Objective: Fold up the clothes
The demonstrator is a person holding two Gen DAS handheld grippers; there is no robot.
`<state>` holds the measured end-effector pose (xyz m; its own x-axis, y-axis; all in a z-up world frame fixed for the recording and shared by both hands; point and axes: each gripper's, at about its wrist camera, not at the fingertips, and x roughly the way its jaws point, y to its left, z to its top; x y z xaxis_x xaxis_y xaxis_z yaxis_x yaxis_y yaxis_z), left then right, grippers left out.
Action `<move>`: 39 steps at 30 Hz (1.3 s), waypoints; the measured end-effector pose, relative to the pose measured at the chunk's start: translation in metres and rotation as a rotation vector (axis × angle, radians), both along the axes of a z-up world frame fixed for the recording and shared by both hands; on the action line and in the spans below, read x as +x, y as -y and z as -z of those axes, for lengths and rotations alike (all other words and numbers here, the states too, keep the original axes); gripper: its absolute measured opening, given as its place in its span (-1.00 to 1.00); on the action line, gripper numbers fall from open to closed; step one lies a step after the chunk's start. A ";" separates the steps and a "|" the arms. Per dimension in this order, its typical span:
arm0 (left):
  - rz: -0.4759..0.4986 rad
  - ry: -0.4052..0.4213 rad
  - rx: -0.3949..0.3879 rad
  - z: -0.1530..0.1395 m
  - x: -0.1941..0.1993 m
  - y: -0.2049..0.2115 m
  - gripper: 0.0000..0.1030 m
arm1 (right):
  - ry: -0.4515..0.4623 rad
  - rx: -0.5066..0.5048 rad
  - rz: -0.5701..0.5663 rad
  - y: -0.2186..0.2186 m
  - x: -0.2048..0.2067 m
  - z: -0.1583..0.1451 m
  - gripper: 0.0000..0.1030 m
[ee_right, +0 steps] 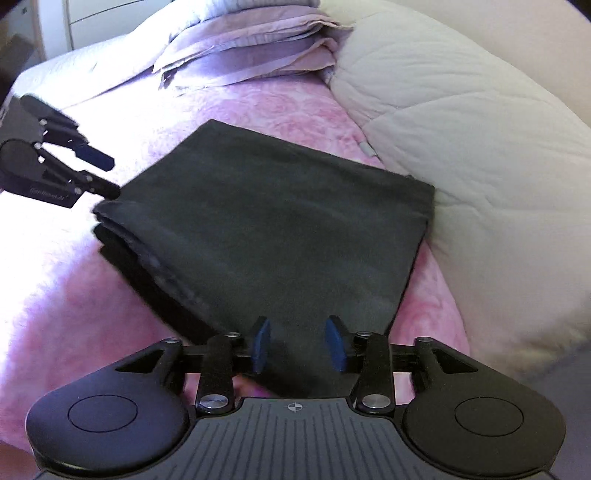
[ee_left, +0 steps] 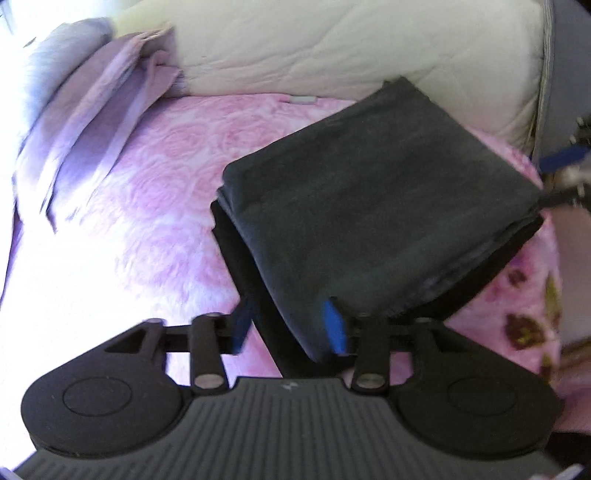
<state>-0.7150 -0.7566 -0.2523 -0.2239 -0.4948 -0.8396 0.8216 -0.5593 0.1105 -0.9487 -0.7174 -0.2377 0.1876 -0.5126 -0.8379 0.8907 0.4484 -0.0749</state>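
Note:
A dark grey garment (ee_left: 369,192) (ee_right: 277,229) lies folded into a thick square on the pink bedspread (ee_left: 166,184). In the left wrist view my left gripper (ee_left: 288,326) is open, and the garment's near corner sits between its blue pads (ee_left: 336,328). The right wrist view shows the left gripper (ee_right: 112,175) at the garment's left corner, fingers apart. My right gripper (ee_right: 298,345) is open too, with another corner of the garment lying between its blue pads (ee_right: 260,345). It appears blurred at the far right edge as the right gripper (ee_left: 565,177).
A cream quilted duvet (ee_left: 332,48) (ee_right: 480,147) is bunched along the far and right side of the bed. A lilac pile of folded bedding (ee_left: 103,103) (ee_right: 251,55) lies at the back left. White drawers (ee_right: 103,22) stand beyond the bed.

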 end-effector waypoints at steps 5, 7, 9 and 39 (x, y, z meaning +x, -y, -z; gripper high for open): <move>-0.097 -0.036 0.095 -0.001 0.013 -0.048 0.32 | 0.068 0.063 0.158 -0.044 0.007 -0.013 0.43; -0.140 -0.051 0.122 -0.004 0.017 -0.064 0.49 | 0.089 0.086 0.219 -0.061 0.010 -0.022 0.44; -0.180 -0.080 0.155 -0.012 0.024 -0.078 0.64 | 0.103 0.088 0.269 -0.078 0.013 -0.032 0.45; -0.201 -0.193 0.083 -0.074 0.033 -0.155 0.77 | 0.180 0.041 0.497 -0.154 0.040 -0.077 0.49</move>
